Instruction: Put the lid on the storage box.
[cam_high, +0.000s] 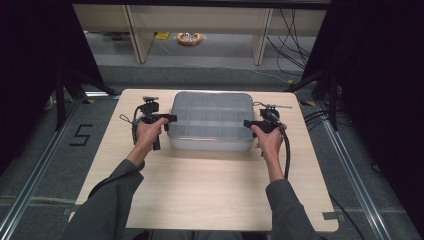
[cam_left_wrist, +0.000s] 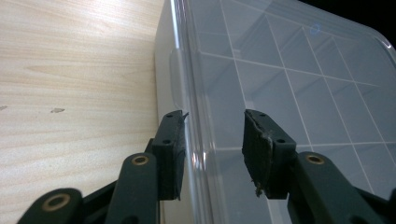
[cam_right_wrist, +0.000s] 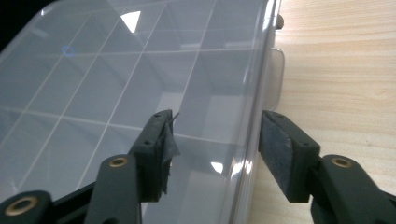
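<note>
Claws (cam_left_wrist: 212, 154) (cam_right_wrist: 215, 156) astride box (cam_high: 210, 120) edges

Dim room, darkness at the sides; overhead light glares on the clear compartment box (cam_right_wrist: 140, 70); gripper views sharp.

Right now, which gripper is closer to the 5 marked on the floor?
Left. The left gripper sits at the left edge of the clear box, toward the 5; the right gripper is at the far edge, across the box.

A yellow ring-shaped object (cam_high: 189, 38) lies on the floor beyond the table (cam_high: 210, 190), near loose black cables (cam_high: 292, 37).
</note>
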